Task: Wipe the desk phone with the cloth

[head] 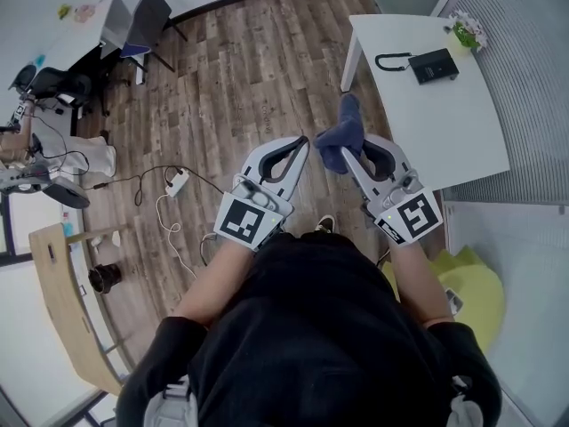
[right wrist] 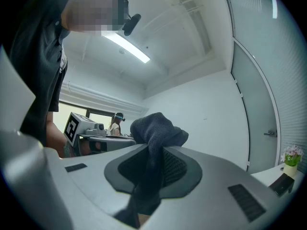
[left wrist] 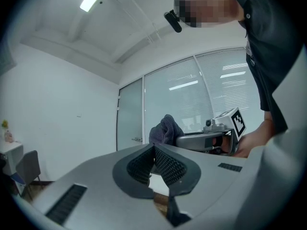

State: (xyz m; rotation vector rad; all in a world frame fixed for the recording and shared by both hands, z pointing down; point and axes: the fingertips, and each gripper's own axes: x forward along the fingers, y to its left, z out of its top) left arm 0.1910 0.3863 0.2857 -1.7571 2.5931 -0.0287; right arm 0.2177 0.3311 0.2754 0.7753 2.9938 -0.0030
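Open wooden floor (head: 240, 69) lies under you. The white bench (head: 418, 123) stands ahead on your right, with the desk phone (head: 433, 65) toward its far end. Your right claw (head: 349, 156) grips the dark cloth (head: 342, 132) short of the bench. Your left claw (head: 302, 145) is clenched on nothing.

The white rectangular bench (head: 462, 127) is bare over its near half and along its left end, so the way in from those sides is open. Toward the bench's far right lies the flat black desk phone (head: 436, 64), with a black looped cord (head: 392, 60) just left of it. A small green potted plant (head: 464, 32) stands at the bench's far corner. A ribbed grey wall (head: 533, 78) closes the bench's right side, and open wooden floor (head: 249, 78) lies left of the bench.
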